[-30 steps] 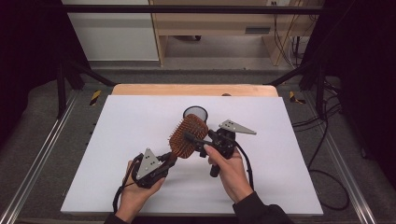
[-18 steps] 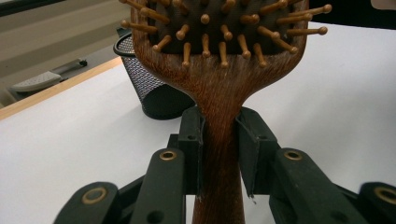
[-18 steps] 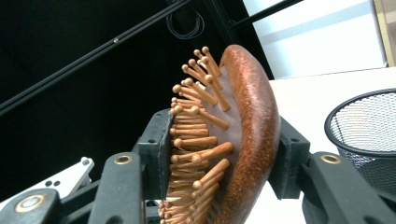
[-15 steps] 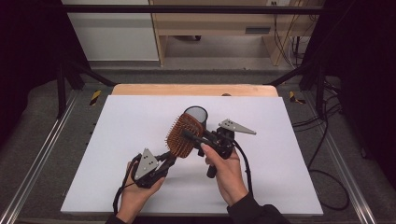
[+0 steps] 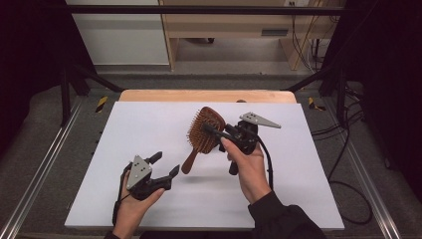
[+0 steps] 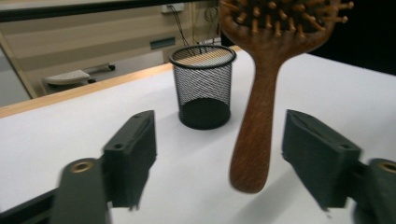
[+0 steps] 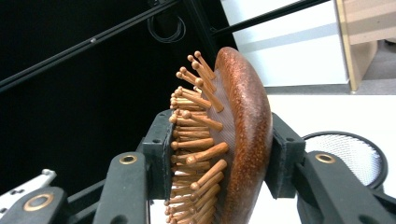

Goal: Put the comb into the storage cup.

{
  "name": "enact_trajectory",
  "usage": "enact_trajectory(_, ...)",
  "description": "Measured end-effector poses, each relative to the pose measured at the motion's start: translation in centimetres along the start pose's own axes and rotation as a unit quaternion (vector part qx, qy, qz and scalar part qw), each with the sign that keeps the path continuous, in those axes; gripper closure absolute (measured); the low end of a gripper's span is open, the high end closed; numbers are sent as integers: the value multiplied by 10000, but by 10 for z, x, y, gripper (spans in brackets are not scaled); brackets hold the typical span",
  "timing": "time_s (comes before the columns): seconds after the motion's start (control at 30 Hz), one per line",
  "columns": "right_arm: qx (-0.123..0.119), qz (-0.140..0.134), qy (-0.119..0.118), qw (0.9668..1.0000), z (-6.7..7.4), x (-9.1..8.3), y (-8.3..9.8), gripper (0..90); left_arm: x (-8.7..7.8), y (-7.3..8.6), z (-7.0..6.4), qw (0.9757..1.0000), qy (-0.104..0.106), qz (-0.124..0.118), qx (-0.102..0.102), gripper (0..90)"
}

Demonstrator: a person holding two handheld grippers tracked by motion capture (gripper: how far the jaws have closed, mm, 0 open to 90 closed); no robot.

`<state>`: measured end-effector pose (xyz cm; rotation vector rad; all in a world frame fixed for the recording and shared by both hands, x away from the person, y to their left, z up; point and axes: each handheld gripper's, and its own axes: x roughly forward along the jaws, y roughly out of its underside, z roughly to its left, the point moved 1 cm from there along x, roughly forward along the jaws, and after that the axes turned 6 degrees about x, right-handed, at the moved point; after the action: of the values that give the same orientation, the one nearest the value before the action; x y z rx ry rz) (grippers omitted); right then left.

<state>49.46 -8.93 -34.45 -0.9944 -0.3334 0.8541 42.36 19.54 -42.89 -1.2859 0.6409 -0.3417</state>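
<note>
A wooden paddle hairbrush [image 5: 203, 130] hangs above the white table, head up and handle slanting down to the left. My right gripper [image 5: 212, 131] is shut on the brush head [image 7: 243, 130], one pad on the bristles and one on the back. My left gripper [image 5: 165, 165] rests low at the front left, and its jaws have just been opening. The brush handle [image 6: 254, 126] stands between them, touching neither pad. A black mesh cup [image 6: 203, 87] stands upright on the table beyond the handle, and its rim [image 7: 355, 156] sits just right of my right jaw.
The white table top [image 5: 144, 129] has a wooden strip [image 5: 199, 95] along its far edge. Metal rails [image 5: 45, 164] run down both sides, and cables [image 5: 348, 164] lie on the floor at the right. A pale cabinet [image 5: 119, 35] stands behind the table.
The left gripper has let go of the handle and opened. The right gripper has closed on the brush head and raised it, so the brush now hangs off the table.
</note>
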Motion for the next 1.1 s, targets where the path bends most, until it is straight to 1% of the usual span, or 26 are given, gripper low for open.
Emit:
enact_trajectory(0.03,0,0,0,10000,0,0,0,526,-3,0,3,10000,-66,-27,-50,203)
enact_trajectory(0.13,-21,3,36,10000,-3,-1,-6,525,-10,2,11,9995,-229,-92,-218,83)
enact_trajectory(0.23,-39,23,66,10000,-5,0,-8,525,-16,3,19,9986,-451,-158,-210,67)
enact_trajectory(0.33,-9,13,60,10000,-6,-1,-15,525,-17,6,29,9975,-621,-145,-318,57)
enact_trajectory(0.4,-34,4,74,10000,-7,-1,-17,524,-17,9,34,9968,-695,-119,-380,56)
enact_trajectory(0.43,-36,-15,66,10000,-6,-1,-22,525,-17,10,36,9966,-712,-110,-402,53)
enact_trajectory(0.47,-36,-15,66,10000,-6,-1,-22,525,-17,11,37,9964,-736,-99,-411,53)
enact_trajectory(0.5,-42,-51,49,10000,-5,-1,-28,524,-17,11,38,9962,-750,-104,-425,53)
enact_trajectory(0.53,-42,-51,49,10000,-5,-1,-28,524,-18,12,39,9962,-750,-116,-437,53)
enact_trajectory(0.63,-98,-81,45,9999,-2,-1,-38,524,-18,12,40,9961,-781,-114,-395,53)
enact_trajectory(0.67,-129,-104,43,9999,0,1,-46,524,-17,13,40,9961,-781,-109,-406,53)
enact_trajectory(0.7,-129,-104,43,9999,0,1,-46,524,-17,13,41,9961,-787,-78,-388,53)
enact_trajectory(0.73,-132,-119,42,9998,1,3,-52,524,-16,14,41,9961,-783,-69,-398,55)
enact_trajectory(0.77,-132,-119,42,9998,1,3,-52,524,-16,15,42,9963,-766,-36,-396,55)
enact_trajectory(0.87,-103,-152,62,9998,0,7,-59,524,-15,16,43,9960,-792,0,-413,55)
enact_trajectory(0.93,-55,-194,99,9997,-2,10,-67,524,-15,16,43,9959,-802,1,-411,53)
enact_trajectory(1.0,-41,-219,104,9997,-3,11,-70,523,-15,16,44,9961,-779,-6,-425,52)
enact_trajectory(1.07,-13,-304,123,9995,-5,13,-80,523,-14,16,44,9960,-776,-15,-435,52)
enact_trajectory(1.1,-13,-304,123,9995,-5,13,-80,523,-14,17,44,9960,-773,-16,-437,52)
